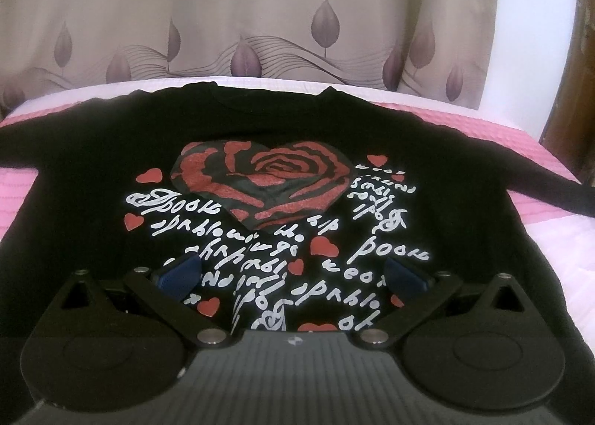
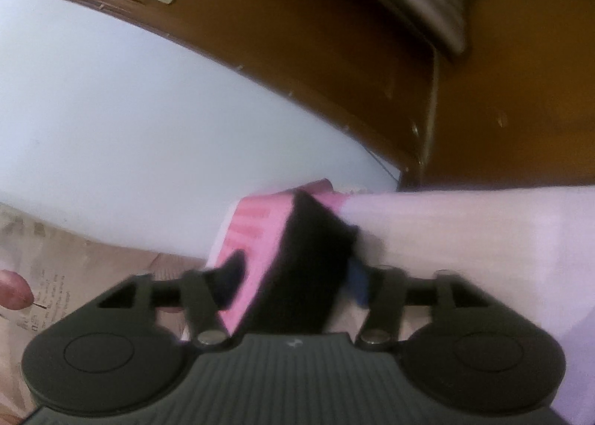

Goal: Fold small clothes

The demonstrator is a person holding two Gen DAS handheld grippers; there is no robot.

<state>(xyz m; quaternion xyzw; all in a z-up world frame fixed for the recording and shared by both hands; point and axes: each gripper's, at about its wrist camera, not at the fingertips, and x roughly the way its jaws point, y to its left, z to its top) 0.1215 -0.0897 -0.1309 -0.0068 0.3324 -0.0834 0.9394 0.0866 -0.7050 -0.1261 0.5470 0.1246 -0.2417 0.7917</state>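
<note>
Black T-shirt [image 1: 111, 179] flat on bed [image 1: 520, 150], collar far. Left gripper [image 1: 293, 272] over hem, fingers wide open. Right gripper [image 2: 293, 276] nearer sleeve [image 2: 297, 257], fingers straddling it; closure unclear.

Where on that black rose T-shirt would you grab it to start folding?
Probably at a sleeve end. The black T-shirt lies flat and face up on the pink bedspread, sleeves spread sideways, so their thin edges stick out for pinching from the side. The right tool seems to have black cloth there already; the left tool hovers open over the print.
</note>
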